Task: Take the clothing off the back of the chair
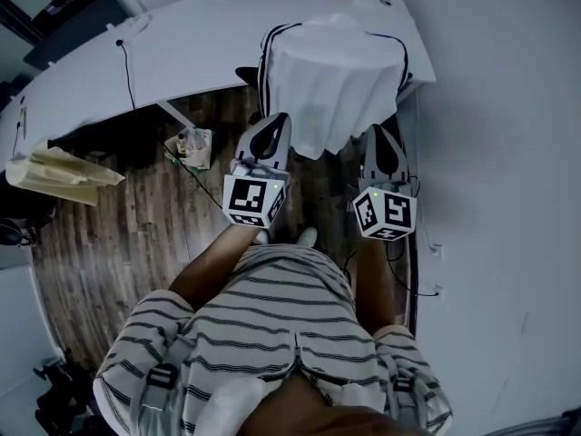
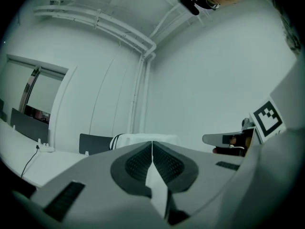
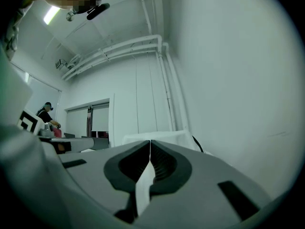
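Note:
A white garment with dark stripes along its edges (image 1: 334, 78) hangs over the back of a dark chair (image 1: 247, 74) pushed up to the white desk (image 1: 182, 48). My left gripper (image 1: 274, 123) points at the garment's lower left edge, just short of it, jaws shut with nothing between them. My right gripper (image 1: 379, 134) sits by the lower right edge, also shut and empty. In the left gripper view the garment (image 2: 143, 138) lies just beyond the closed gripper tips (image 2: 152, 144). The right gripper view shows the garment (image 3: 159, 136) past its closed gripper tips (image 3: 150, 143).
The curved desk carries a black cable (image 1: 125, 66). Crumpled paper (image 1: 56, 173) lies at the left and a small bin (image 1: 192, 145) stands on the wooden floor (image 1: 109, 243). A white wall (image 1: 508, 153) runs close along the right. A person (image 3: 46, 112) stands far off.

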### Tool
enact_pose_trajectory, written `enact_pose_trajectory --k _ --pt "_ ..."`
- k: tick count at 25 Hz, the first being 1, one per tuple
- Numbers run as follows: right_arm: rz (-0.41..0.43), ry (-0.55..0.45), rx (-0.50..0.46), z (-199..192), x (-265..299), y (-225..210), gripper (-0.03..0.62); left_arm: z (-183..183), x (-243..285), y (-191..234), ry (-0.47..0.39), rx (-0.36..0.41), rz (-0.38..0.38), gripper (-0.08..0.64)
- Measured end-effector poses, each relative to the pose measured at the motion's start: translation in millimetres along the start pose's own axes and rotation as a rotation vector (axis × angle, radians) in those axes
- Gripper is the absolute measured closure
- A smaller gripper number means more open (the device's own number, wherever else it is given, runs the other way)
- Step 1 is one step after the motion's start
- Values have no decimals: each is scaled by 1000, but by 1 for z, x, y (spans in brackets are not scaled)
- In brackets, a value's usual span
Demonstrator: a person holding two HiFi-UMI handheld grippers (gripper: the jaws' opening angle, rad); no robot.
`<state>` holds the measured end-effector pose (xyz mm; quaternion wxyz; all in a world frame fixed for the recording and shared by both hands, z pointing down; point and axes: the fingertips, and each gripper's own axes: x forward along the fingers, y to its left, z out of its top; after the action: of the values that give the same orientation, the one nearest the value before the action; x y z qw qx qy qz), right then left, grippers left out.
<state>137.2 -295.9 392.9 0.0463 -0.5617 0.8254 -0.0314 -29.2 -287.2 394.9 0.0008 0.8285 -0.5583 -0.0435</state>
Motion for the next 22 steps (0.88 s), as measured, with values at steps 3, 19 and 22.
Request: enact_pose_trajectory --k 3,19,22 --pt "-9 -3 -10 9 10 -7 572 10 10 4 -12 2 18 535" --pt "41 -2 13 43 61 -39 437 31 62 20 3 -49 20 438" --pt "48 1 6 46 67 -40 414 31 67 26 10 -72 31 407"
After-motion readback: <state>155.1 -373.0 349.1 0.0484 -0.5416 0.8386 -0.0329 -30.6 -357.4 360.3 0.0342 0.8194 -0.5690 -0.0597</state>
